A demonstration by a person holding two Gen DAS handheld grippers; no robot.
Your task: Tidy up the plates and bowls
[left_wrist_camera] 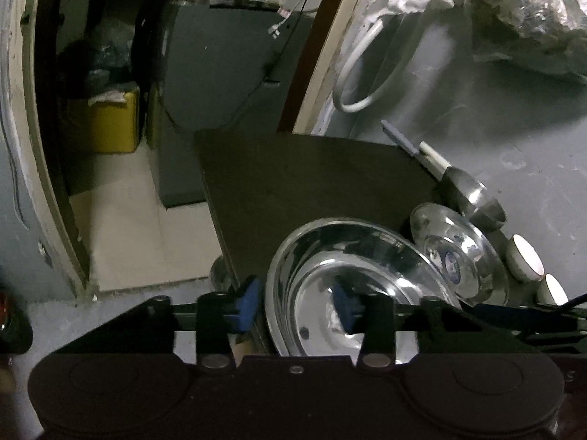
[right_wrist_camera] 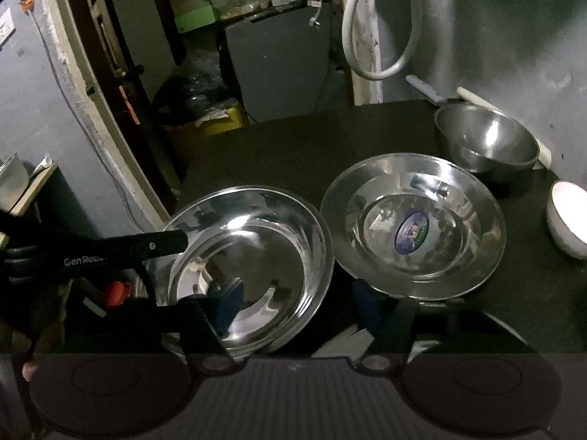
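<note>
Left gripper (left_wrist_camera: pixel 299 302) fingers straddling rim of steel plate (right_wrist_camera: pixel 249 267), not visibly clamping; right gripper (right_wrist_camera: pixel 297 304) spreading empty. Plate sitting tilted at table (right_wrist_camera: pixel 293 139) edge; probably light, stiff, slick. Rim looking like best hold.

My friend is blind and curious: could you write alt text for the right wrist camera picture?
Two shiny steel plates sit side by side on a dark table: the left plate has the left claw at its rim, and the right plate carries a blue sticker. Behind stand a steel bowl and a white bowl by a grey wall.
</note>
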